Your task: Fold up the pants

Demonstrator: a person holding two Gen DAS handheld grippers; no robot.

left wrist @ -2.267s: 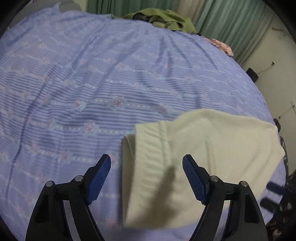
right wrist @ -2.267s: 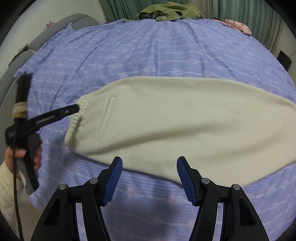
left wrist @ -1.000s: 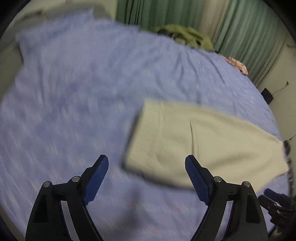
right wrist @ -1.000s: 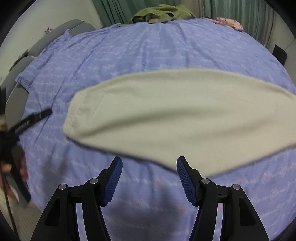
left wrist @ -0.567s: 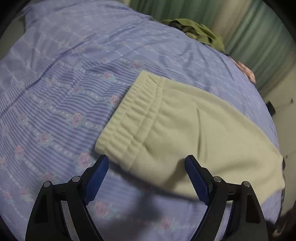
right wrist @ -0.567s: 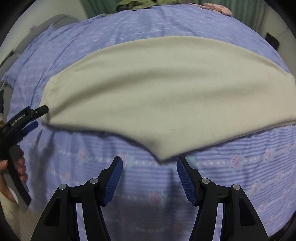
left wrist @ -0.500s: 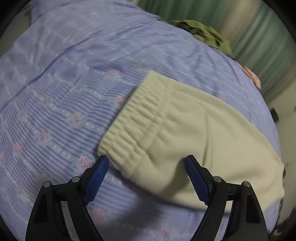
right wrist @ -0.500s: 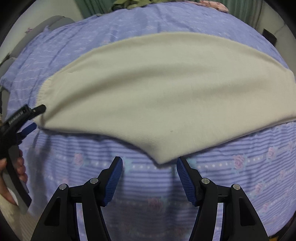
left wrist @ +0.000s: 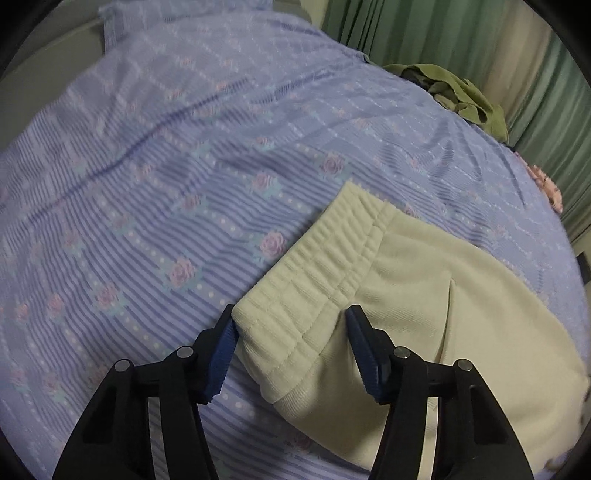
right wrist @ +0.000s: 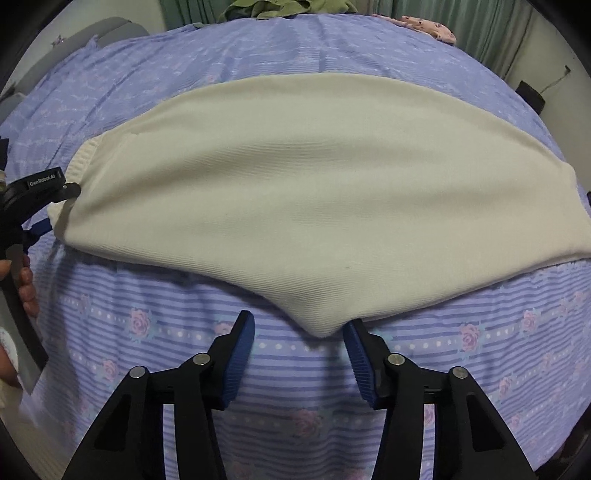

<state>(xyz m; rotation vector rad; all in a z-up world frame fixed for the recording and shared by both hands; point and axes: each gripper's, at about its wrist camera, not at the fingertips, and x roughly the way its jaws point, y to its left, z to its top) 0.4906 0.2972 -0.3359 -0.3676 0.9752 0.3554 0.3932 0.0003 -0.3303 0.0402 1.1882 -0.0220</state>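
Observation:
Cream pants lie folded lengthwise on the blue rose-print bedsheet. In the left wrist view the ribbed waistband runs toward me. Its near corner lies between the closing jaws of my left gripper, with the left pad at the corner's edge and the cloth flat, not pinched. In the right wrist view the pointed crotch tip sits between the closing jaws of my right gripper, and neither pad touches it. The left gripper also shows there at the waistband end, held by a hand.
An olive green garment heap lies at the bed's far edge with a pink floral cloth beside it. Green curtains hang behind. A dark box stands by the wall on the right. A grey headboard is at the far left.
Both grippers have come down close to the pants and their jaws have narrowed. The left one now straddles the waistband corner, the right one the crotch tip.

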